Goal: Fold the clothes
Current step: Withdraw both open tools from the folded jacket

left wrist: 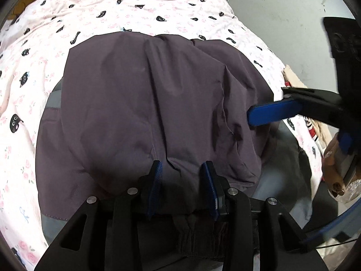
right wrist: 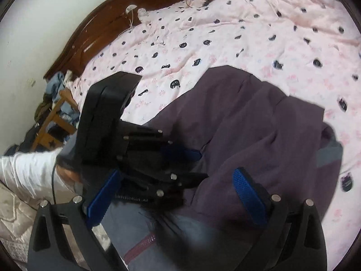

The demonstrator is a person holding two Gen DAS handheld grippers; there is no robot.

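Item: purple garment (left wrist: 144, 103), with grey panels (left wrist: 54, 99) showing at its edges. We find it spread on the bed directly ahead of both tools, its upper layer doubled over the lower so that a rounded fold edge lies at the far side from our left gripper (left wrist: 182, 176). A dark gathered band (left wrist: 194, 230) sits under that gripper's body. Whether this is a mid-stage fold or the finished bundle, we cannot settle.

Left gripper: jaws moderately apart, blue pads on either side of a shallow ridge of cloth; nothing is pinched between them that we can see.

Right gripper (right wrist: 173, 194): jaws wide apart in its own view, holding nothing. From the left wrist view its blue finger (left wrist: 270, 113) reaches in from the right and lies against the garment's right flank.

Surroundings: pink bedsheet (left wrist: 135, 11) printed with black cat faces, beneath and beyond the garment; wooden headboard (right wrist: 108, 22) far ahead-left of the right tool; a white sleeve (right wrist: 24, 171) at its near left.

Risks, as we judge them: the smooth fabric may slide off the pads if the left jaws close on only the top layer, dragging it askew. The right finger could push the flank inward and bunch it. Pulling hard may rumple the loose sheet with it.
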